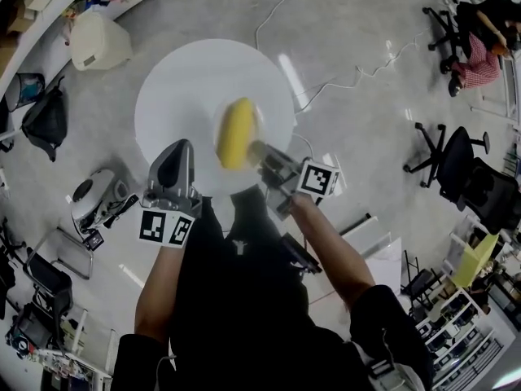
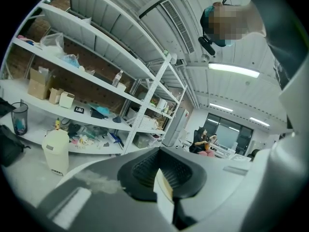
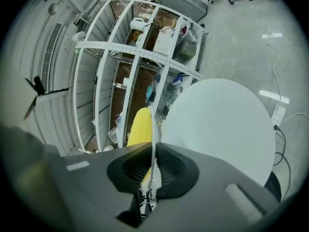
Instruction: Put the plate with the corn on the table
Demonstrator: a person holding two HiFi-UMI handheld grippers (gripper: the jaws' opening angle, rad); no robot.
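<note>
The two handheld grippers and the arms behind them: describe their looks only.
The left gripper and right gripper are grey moulded shells with black ribbed pads. Each carries a white cube with black square markers. The person wears a black top; the forearms are bare.

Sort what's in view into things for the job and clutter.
Job: yellow corn cob; thin white plate; round white table; right gripper.
Lying about: white plastic bin; black office chair; black bag; white floor cable.
</note>
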